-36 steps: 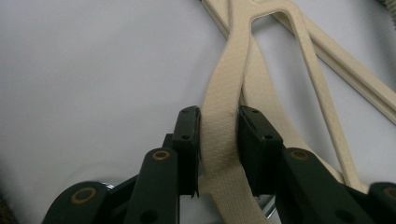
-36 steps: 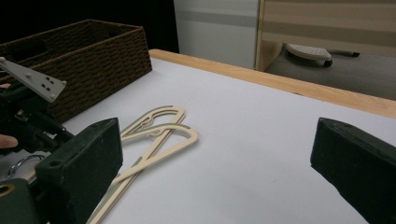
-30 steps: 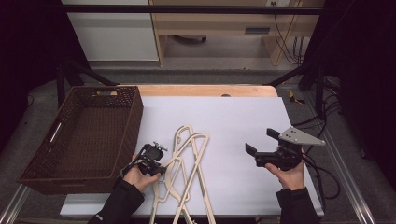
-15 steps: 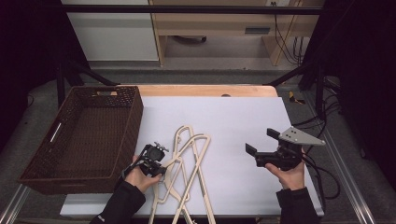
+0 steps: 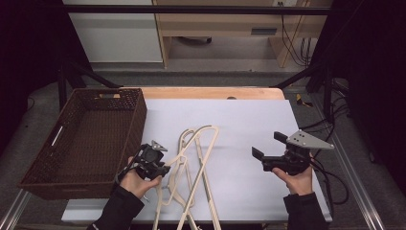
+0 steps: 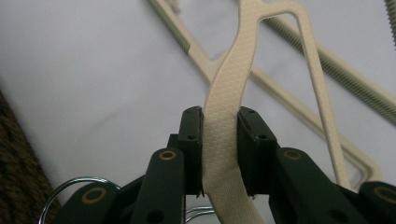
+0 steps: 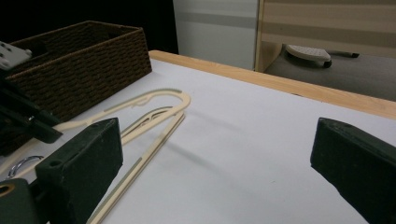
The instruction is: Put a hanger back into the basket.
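Observation:
Cream plastic hangers [image 5: 194,158] lie overlapped on the white table sheet [image 5: 239,120], running from the middle toward the front edge. My left gripper [image 5: 163,166] is at their left side, and its jaws are shut on a textured cream hanger arm [image 6: 223,126]. A metal hook [image 6: 70,186] curves just below the jaws in the left gripper view. My right gripper [image 5: 266,145] hovers over bare sheet to the right of the hangers, open, with nothing between its fingers. Past the right gripper's [image 7: 217,158] jaws I see the hangers' looped ends [image 7: 159,105].
A dark brown wicker basket [image 5: 136,120] stands at the table's left side, close beside my left gripper. The table's wooden far edge [image 5: 215,92] runs behind the sheet. Cables [image 5: 330,177] trail off the right edge.

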